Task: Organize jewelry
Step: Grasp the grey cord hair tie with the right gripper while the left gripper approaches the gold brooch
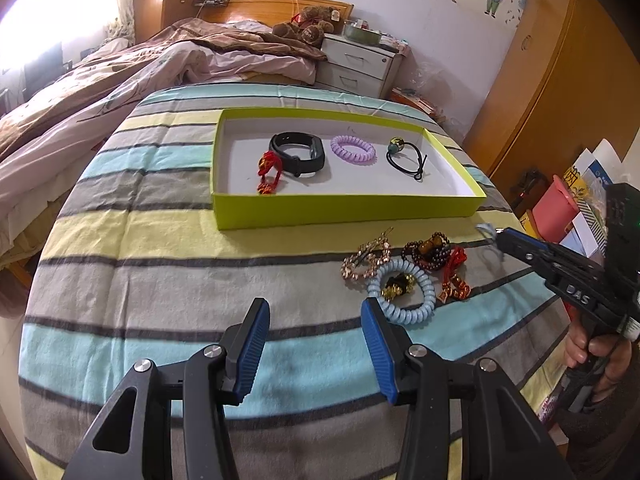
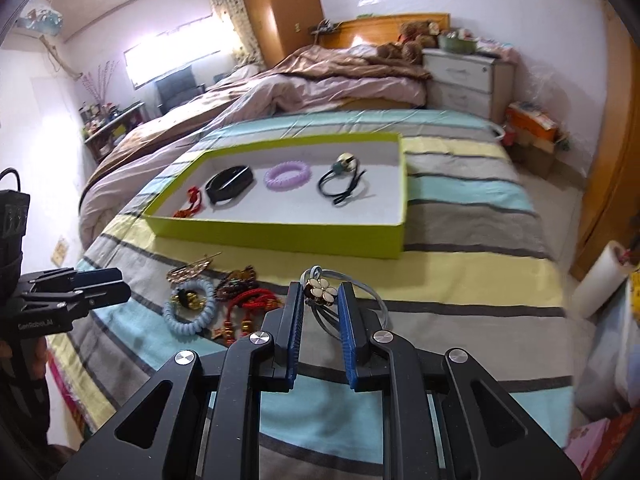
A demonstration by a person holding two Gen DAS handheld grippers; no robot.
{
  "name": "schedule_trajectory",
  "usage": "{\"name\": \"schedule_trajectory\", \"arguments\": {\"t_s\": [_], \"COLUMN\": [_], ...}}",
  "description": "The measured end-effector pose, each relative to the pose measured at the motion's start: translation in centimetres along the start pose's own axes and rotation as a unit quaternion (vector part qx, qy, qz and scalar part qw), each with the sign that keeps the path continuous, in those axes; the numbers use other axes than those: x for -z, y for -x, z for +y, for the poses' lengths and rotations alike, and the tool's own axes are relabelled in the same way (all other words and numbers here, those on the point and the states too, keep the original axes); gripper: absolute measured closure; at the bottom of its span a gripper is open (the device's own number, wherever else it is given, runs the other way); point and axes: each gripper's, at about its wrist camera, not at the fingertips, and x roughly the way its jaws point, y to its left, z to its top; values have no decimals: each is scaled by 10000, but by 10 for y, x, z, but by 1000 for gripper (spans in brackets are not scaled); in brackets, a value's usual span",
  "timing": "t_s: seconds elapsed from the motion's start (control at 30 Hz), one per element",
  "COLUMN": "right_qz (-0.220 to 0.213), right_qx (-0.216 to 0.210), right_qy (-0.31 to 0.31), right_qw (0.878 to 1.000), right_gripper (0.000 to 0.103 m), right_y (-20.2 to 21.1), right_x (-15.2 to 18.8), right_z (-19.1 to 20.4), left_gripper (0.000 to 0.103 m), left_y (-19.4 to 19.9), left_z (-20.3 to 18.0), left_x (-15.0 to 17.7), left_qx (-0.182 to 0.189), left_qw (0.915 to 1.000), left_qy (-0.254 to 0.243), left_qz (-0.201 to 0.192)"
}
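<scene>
A hair tie with a white flower charm [image 2: 320, 293] and pale blue cords lies on the striped bedspread [image 2: 460, 280]. My right gripper [image 2: 321, 286] is shut on the flower, one pad on each side. In the left wrist view the right gripper [image 1: 498, 240] shows at the right with the pale cord at its tip. My left gripper [image 1: 314, 304] stands open over the bedspread, nothing between its fingers, just left of a light blue coil tie [image 1: 400, 313]. A lime green box [image 1: 344, 212] holds a black band [image 1: 298, 152], a purple coil tie [image 1: 353, 149], a black hair tie [image 1: 406, 156] and a red charm [image 1: 269, 170].
Loose on the bedspread in front of the box lie a gold hair clip [image 1: 366, 260], a brown bead bracelet [image 1: 428, 250] and a red knotted charm [image 1: 454, 276]. A second bed with quilts [image 1: 100, 92] lies left, a white nightstand [image 1: 360, 64] behind, and a wooden wardrobe [image 1: 560, 80] right.
</scene>
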Motion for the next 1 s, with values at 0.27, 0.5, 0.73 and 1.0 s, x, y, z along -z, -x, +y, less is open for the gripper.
{"name": "schedule_trajectory", "arguments": {"t_s": [0.27,0.5,0.73,1.0], "right_qz": [-152,-188,-199,-223], "right_qx": [113,72,12,-39], "right_qy": [-148,-130,-174,-186], "right_qw": [9997,9997,9996,9996], "right_gripper": [85,85,85,85], "right_y": [16,17,15,13], "right_x": [5,7,6,3], "right_z": [-8,-5,-4,-3], "left_gripper": [56,56,56,56], "left_y": [-25,-43,-48,-57], "left_z": [-14,-26,-30,-29], "left_x": [-15,-23,-29,-34], "left_qx": [-26,-184,-234,-623], "left_qw": [9994,9983,9971,9945], "left_qy": [-281,-486,-657,-775], "left_qz": [182,271,300,337]}}
